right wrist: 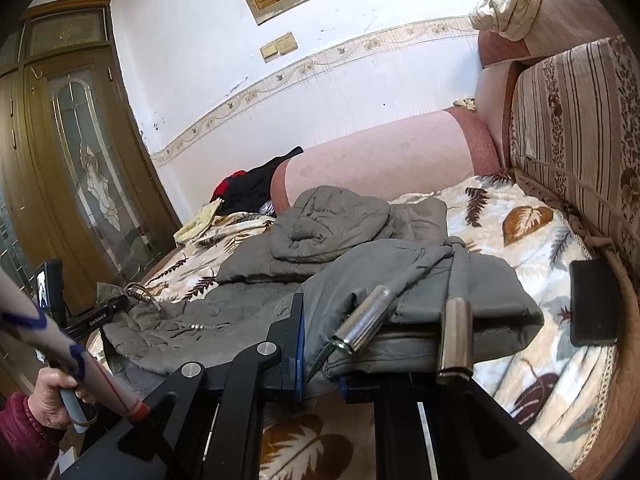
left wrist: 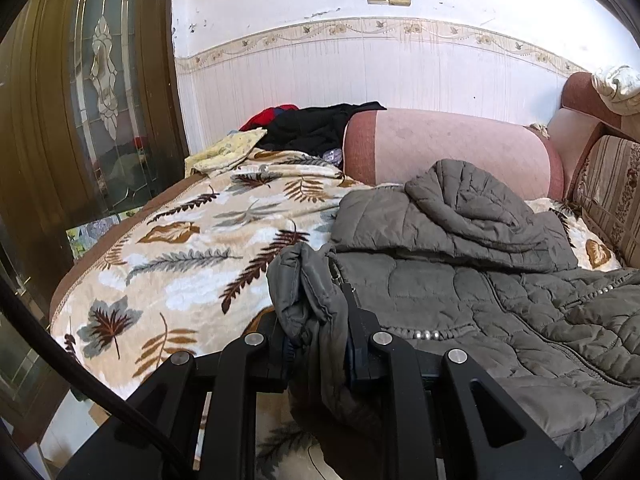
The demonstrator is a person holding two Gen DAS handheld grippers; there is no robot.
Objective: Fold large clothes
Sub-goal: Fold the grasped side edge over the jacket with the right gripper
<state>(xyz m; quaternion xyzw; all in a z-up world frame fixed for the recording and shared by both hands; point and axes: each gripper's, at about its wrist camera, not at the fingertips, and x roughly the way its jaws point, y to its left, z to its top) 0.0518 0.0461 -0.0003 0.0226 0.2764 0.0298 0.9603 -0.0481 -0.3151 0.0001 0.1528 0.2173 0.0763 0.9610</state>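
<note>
Left wrist view: grey quilted jacket [left wrist: 460, 280] on leaf-patterned blanket [left wrist: 180, 248].

Grey quilted jacket [left wrist: 460, 280] on cream blanket [left wrist: 180, 248] with brown and grey-blue leaf print, plain pink bolster [left wrist: 452, 148], striped floral beige-brown cushion [right wrist: 576, 132], black and red clothes [left wrist: 312, 124], black grippers [left wrist: 318, 344].

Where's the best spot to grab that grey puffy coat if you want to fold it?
By its near hem corners, from the sofa's front edge, where the left gripper and right gripper grip now. The grey coat lies spread away from them, so lifting the hem folds it over.
</note>
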